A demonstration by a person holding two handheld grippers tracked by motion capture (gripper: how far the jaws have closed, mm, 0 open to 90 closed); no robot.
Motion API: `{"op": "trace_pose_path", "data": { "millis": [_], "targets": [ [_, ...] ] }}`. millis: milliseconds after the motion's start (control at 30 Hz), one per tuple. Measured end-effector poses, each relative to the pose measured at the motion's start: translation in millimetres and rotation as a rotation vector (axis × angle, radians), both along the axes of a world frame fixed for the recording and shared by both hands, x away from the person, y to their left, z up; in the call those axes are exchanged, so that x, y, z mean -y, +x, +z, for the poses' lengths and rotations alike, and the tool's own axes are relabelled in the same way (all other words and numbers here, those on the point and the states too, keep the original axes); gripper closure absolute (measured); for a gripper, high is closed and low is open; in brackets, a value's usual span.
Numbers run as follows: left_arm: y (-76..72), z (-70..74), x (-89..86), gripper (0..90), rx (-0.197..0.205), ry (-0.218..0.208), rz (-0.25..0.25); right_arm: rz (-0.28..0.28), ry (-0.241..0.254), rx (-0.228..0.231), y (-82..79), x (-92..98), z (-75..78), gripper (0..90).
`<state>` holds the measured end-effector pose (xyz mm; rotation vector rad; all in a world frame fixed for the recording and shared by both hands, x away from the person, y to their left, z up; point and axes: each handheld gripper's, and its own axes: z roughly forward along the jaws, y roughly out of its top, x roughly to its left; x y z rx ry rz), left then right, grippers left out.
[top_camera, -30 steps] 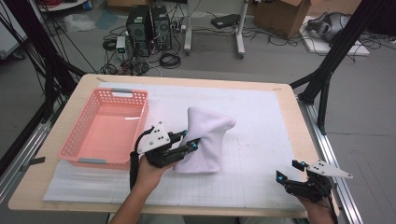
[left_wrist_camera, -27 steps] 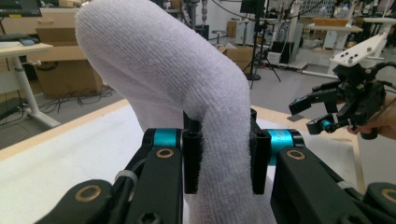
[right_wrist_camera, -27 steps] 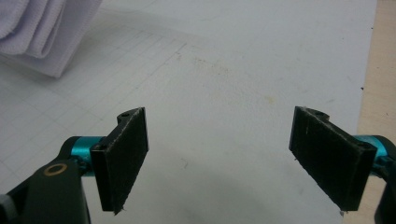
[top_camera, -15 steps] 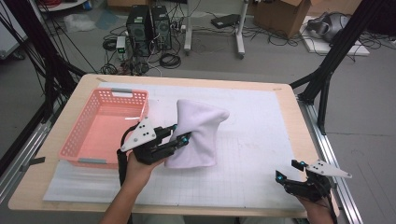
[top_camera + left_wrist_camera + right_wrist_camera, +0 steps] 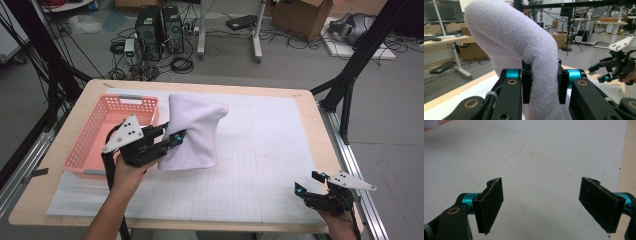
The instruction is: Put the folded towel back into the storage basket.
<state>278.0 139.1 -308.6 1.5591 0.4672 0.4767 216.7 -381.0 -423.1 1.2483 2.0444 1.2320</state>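
The left gripper (image 5: 172, 139) is pinching a white towel (image 5: 192, 131), and it holds the towel up above the table, just beside the right wall of the pink basket (image 5: 95, 145). In the high view the towel hangs as a folded, thick piece, with its top edge bent over to the right and its lower edge close to the white gridded mat (image 5: 260, 165) or touching it; I cannot tell which. In the left gripper view the towel (image 5: 524, 50) rises between the 2 black jaws, which press on it from both sides, and the fabric curves over to the left above them. The left hand (image 5: 127, 172) comes in from the bottom of the high view and holds this gripper from behind. The right gripper (image 5: 310, 184) is at the lower right corner of the table, well apart from the towel, with its jaws spread wide and nothing between them. In the right gripper view its 2 black pads (image 5: 489, 203) stand far from each other over the bare mat (image 5: 544, 157), near the wooden edge of the table (image 5: 627, 157). The same right gripper (image 5: 610, 71) appears farther off at the right side of the left gripper view. The basket looks empty as far as the high view shows it.
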Motion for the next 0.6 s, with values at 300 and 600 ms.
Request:
{"op": "trace_pose_path", "data": {
  "millis": [300,600],
  "targets": [
    [2.6,13.1,-33.7,73.9,0.011,-0.019,0.035,-0.003,0.003,0.001,0.5,-0.2,-0.4,18.5],
    [2.9,21.5,-64.6,73.9,0.026,-0.057,0.077,-0.003,-0.005,-0.001,1.1,-1.4,-0.2,18.5]
  ]
}}
